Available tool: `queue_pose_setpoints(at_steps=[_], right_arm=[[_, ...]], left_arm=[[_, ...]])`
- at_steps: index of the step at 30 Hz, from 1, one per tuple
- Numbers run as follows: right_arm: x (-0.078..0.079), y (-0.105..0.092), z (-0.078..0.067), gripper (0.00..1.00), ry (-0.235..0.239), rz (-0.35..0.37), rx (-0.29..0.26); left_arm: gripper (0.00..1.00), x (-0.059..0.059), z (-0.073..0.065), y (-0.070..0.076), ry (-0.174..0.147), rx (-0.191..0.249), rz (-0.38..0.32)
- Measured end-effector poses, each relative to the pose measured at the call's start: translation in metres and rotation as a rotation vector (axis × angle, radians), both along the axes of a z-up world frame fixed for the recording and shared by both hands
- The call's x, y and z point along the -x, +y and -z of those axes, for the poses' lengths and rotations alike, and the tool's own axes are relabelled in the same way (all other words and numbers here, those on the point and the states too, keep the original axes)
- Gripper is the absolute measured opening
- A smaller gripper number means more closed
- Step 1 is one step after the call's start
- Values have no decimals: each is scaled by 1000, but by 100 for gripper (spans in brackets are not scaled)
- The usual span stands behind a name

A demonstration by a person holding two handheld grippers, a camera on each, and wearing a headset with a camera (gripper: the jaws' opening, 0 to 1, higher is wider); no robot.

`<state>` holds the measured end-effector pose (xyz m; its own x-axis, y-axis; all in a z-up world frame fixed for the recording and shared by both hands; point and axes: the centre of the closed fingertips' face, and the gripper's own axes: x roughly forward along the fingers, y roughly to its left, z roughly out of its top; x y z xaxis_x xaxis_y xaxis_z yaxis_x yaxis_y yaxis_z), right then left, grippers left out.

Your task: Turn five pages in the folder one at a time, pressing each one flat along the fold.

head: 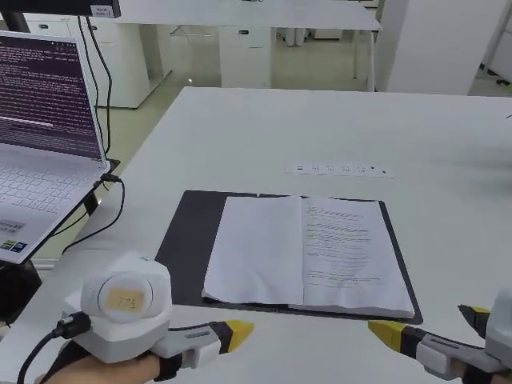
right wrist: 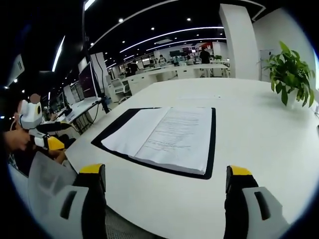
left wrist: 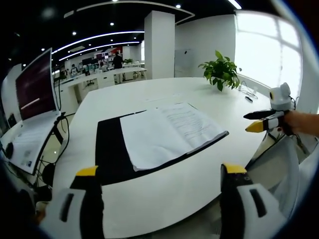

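A black folder (head: 189, 240) lies open on the white table, a blank sheet (head: 256, 248) on its left half and a printed page (head: 344, 248) on its right. My left gripper (head: 232, 332) hovers off the folder's near left corner, open, with nothing between its yellow-tipped fingers. My right gripper (head: 428, 322) hangs off the near right corner, also open and empty. In the left gripper view my own gripper (left wrist: 159, 172) faces the folder (left wrist: 107, 149), and the right gripper (left wrist: 256, 122) shows at the right. In the right gripper view my own gripper (right wrist: 165, 170) looks at the folder (right wrist: 117, 127), with the left gripper (right wrist: 50, 137) at the left.
An open laptop (head: 40, 144) stands on a lower surface to the left, its cable (head: 112, 208) hanging by the table edge. A flat white strip (head: 340, 169) lies beyond the folder. A potted plant (left wrist: 222, 72) stands at the table's far end.
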<state>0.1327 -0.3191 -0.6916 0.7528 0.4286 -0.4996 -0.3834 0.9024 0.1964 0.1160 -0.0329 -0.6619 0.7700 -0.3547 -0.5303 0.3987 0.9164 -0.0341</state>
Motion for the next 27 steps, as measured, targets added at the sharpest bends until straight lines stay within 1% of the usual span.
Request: queue_pose_setpoints(at_steps=[4,5,7,8,10,15,18,20,27], right_arm=[[0,0,1,100,2,4,-2],[1,-1,1,100,2,7,0],[1,-1,1,100,0,9,-2],[1,0,1,100,7,10,-6],[1,0,1,100,2,9,0],[1,4,1,100,2,1,6],[0,7,1,100,5,2,-3],[0,10,1,100,4,-1,-1],[1,19,-2,100,-2,-19,5]], left_arm=[[99,0,1,3,5,4,-9],[99,-1,1,4,1,3,-12],[99,-1,2,4,8,1,-10],[99,-2,2,4,8,0,-10],[99,-2,2,2,8,1,-6],[99,-3,-1,-5,3,7,5],[99,-6,0,-12,2,13,16],[99,-7,1,-16,3,8,27],[98,-14,1,-31,1,13,58]])
